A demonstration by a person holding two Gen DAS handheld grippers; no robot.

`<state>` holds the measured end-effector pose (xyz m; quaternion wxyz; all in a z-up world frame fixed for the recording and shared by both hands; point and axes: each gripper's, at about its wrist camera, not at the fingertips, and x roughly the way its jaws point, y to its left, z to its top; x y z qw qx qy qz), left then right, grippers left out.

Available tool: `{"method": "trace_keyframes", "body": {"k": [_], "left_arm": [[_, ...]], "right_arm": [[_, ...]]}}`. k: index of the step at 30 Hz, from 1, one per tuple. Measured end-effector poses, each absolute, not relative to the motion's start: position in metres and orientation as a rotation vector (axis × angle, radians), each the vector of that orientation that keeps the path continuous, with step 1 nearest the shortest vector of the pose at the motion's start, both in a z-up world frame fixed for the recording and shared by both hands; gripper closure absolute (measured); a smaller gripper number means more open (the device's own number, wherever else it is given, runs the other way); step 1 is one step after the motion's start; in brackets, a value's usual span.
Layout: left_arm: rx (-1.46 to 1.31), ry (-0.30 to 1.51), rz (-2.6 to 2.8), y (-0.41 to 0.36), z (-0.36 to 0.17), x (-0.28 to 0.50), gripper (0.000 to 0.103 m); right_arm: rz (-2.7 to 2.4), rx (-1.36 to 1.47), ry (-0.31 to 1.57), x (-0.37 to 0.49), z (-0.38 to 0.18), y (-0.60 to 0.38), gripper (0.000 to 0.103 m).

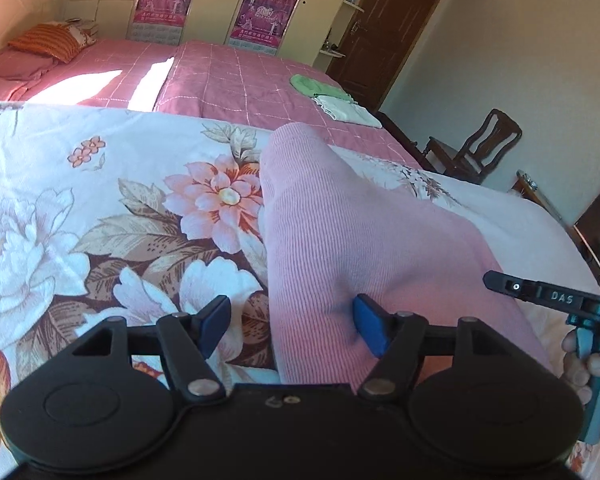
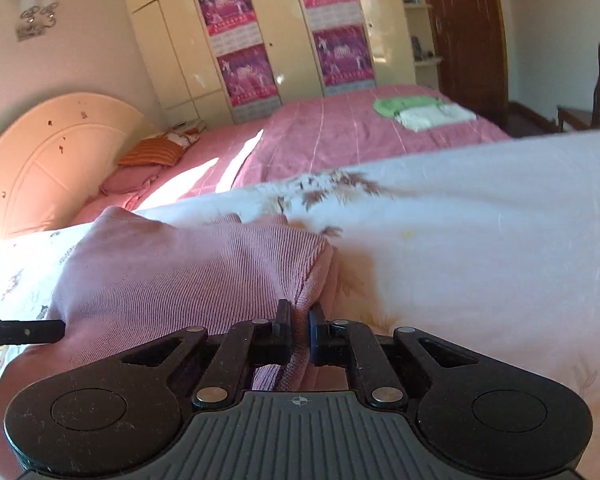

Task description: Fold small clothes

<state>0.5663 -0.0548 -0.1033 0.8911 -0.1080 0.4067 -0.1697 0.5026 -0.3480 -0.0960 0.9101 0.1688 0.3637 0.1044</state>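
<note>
A pink ribbed garment lies on a floral sheet. My left gripper is open, its jaws wide apart over the garment's left edge. The left blue pad is over the sheet and the right pad rests against the pink fabric. My right gripper is shut on a bunched fold of the pink garment at its right edge. The right gripper's finger also shows in the left wrist view. The left gripper's finger shows at the left edge of the right wrist view.
A pink checked bed lies beyond, with folded green clothes and folded white clothes on its far corner. Pillows lie at its head. A wooden chair and a door stand to the right.
</note>
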Motion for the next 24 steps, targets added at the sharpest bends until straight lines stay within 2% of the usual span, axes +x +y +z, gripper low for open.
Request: {"method": "trace_keyframes", "body": {"k": [1, 2, 3, 4, 6, 9, 17, 20, 24], "left_arm": [[-0.237, 0.841, -0.356, -0.052, -0.100, 0.565, 0.038], [-0.253, 0.823, -0.362, -0.048, -0.096, 0.562, 0.040], [-0.268, 0.794, -0.365, -0.042, -0.092, 0.556, 0.041], [-0.275, 0.778, -0.368, -0.038, -0.090, 0.551, 0.041], [-0.296, 0.760, -0.370, -0.030, -0.087, 0.540, 0.041], [-0.322, 0.768, -0.385, -0.025, -0.089, 0.529, 0.042], [-0.332, 0.811, -0.355, -0.027, -0.106, 0.527, 0.037], [-0.310, 0.815, -0.353, -0.028, -0.107, 0.527, 0.037], [-0.291, 0.817, -0.349, -0.029, -0.103, 0.525, 0.038]], "right_arm": [[0.217, 0.392, 0.751, 0.500, -0.092, -0.354, 0.094], [0.216, 0.424, 0.747, 0.496, -0.088, -0.359, 0.087], [0.211, 0.453, 0.729, 0.488, -0.082, -0.365, 0.055], [0.227, 0.482, 0.690, 0.475, -0.074, -0.372, 0.039], [0.265, 0.520, 0.696, 0.461, -0.068, -0.379, 0.040], [0.318, 0.548, 0.747, 0.444, -0.067, -0.382, 0.064], [0.360, 0.426, 0.827, 0.444, -0.078, -0.350, 0.067], [0.349, 0.278, 0.829, 0.442, -0.076, -0.335, 0.079], [0.342, 0.247, 0.816, 0.433, -0.063, -0.336, 0.080]]}}
